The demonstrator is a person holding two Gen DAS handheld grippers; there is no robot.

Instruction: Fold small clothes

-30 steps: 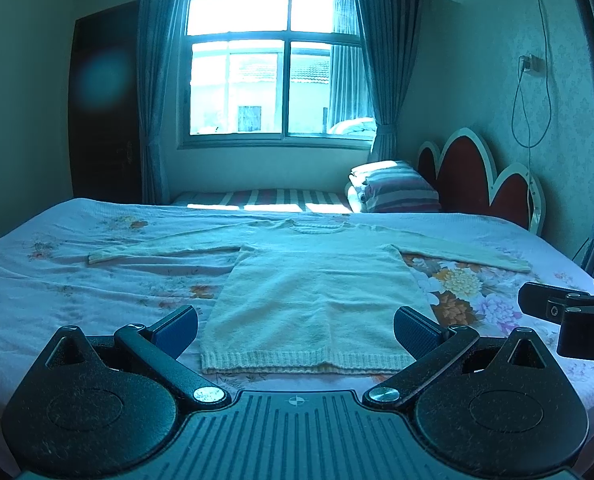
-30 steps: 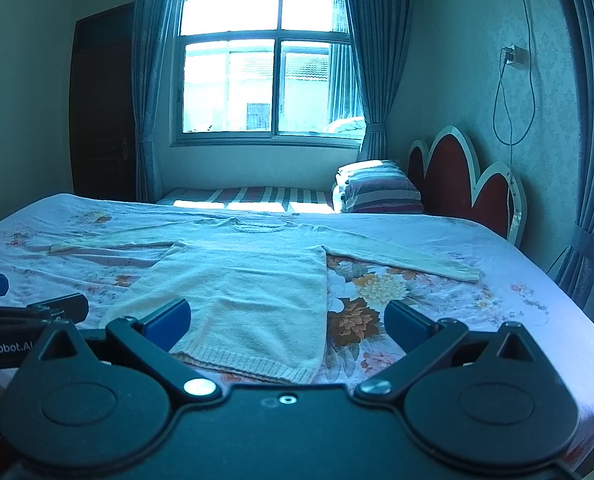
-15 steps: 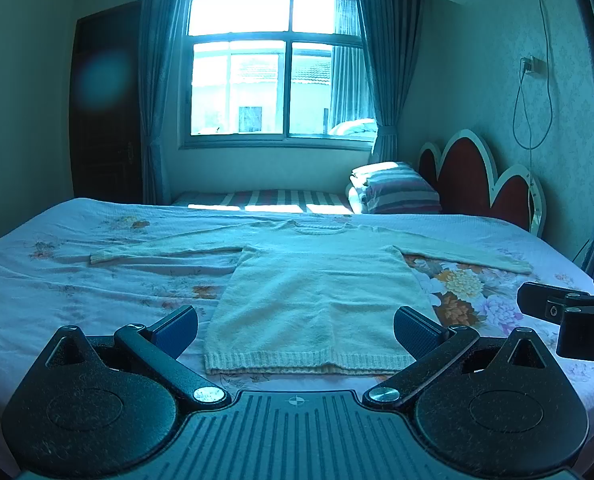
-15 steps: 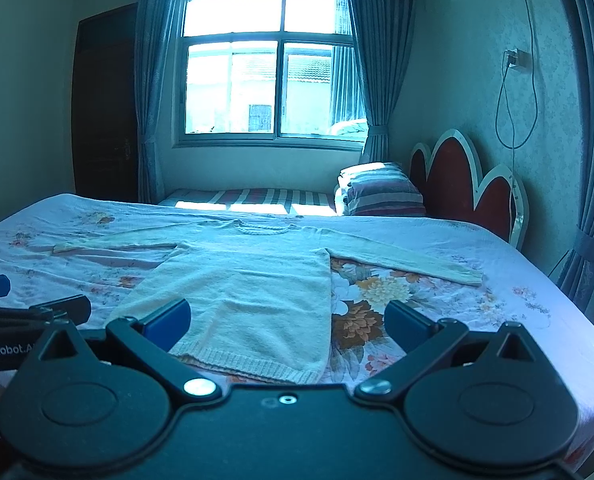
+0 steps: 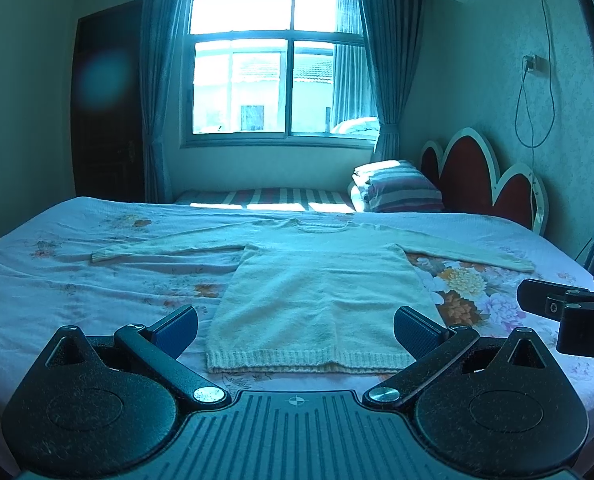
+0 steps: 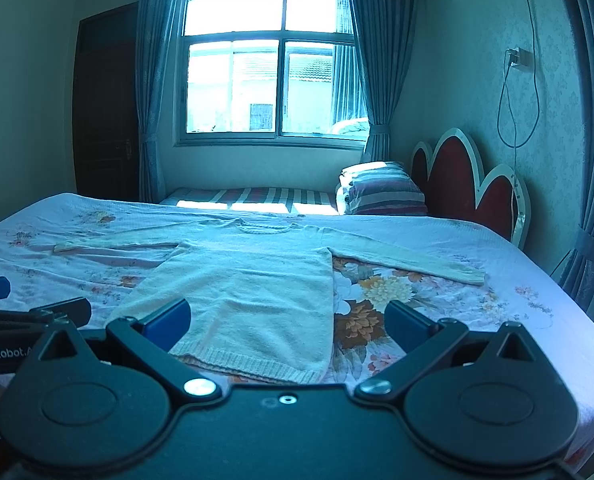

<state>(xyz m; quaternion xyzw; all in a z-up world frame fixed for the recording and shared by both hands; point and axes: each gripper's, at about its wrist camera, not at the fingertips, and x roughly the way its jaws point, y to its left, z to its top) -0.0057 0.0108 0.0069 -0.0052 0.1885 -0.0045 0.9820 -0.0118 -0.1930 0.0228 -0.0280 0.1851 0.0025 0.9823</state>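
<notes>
A cream knitted sweater (image 5: 321, 292) (image 6: 253, 292) lies flat on the bed, both sleeves spread out sideways and its ribbed hem toward me. My left gripper (image 5: 296, 330) hovers open just short of the hem, fingers wide apart with nothing between them. My right gripper (image 6: 288, 320) is open too, empty, above the hem's right corner. Each gripper shows at the edge of the other's view: the right gripper (image 5: 569, 312) and the left gripper (image 6: 29, 320).
The bed (image 5: 77, 280) has a pale floral sheet. A red scalloped headboard (image 5: 481, 180) stands at the right, with folded striped bedding (image 5: 397, 188) beside it. A window with curtains (image 5: 277, 68) is at the back, a dark door (image 5: 105, 104) to its left.
Both views have shifted slightly; the sweater sits a touch more to the right in each frame. Both grippers stay open and the sweater has not moved.
</notes>
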